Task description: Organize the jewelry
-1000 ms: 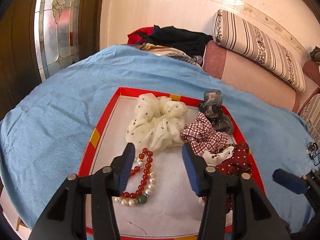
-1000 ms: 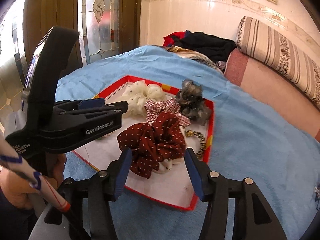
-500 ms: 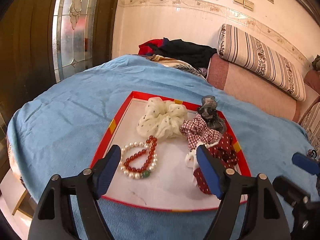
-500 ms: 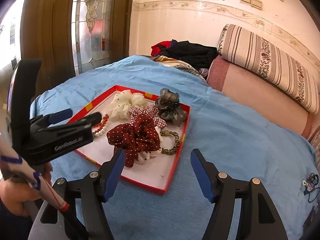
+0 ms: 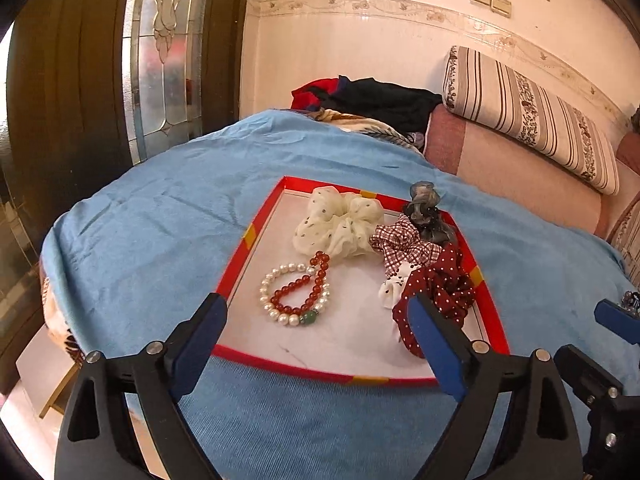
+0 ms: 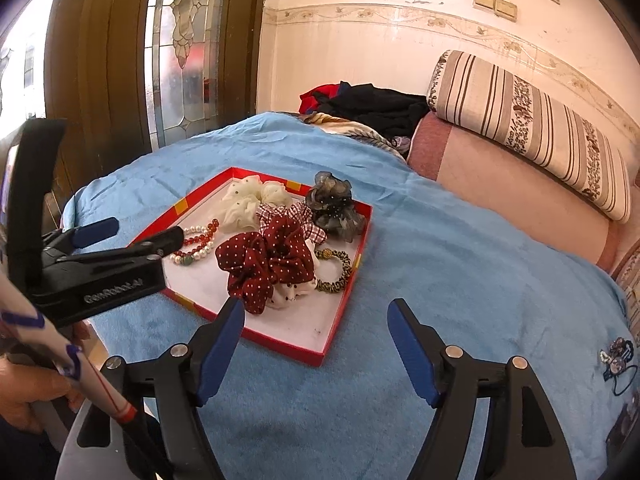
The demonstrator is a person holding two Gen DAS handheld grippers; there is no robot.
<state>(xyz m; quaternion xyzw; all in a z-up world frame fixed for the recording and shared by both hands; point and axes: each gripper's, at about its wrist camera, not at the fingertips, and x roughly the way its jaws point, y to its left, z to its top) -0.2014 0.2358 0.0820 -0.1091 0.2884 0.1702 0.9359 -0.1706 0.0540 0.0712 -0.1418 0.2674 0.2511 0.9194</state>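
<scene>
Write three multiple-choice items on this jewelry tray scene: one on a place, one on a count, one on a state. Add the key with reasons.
1. Where does the leopard-print hair tie lie?
A. In the red tray
B. On the blue cover
C. On the striped pillow

2. How many bead bracelets lie in the tray?
A. One
B. Two
C. Four

3. What state is the left hand-held gripper in?
A. Shut on a bracelet
B. Shut on a scrunchie
C. Open, holding nothing

Key: 1 A, it lies inside the tray's right rim, beside the dark red dotted scrunchie. 2 B, a pearl bracelet and a red bead bracelet overlap. 3 C, its jaws stand wide apart with nothing between the pads.
</scene>
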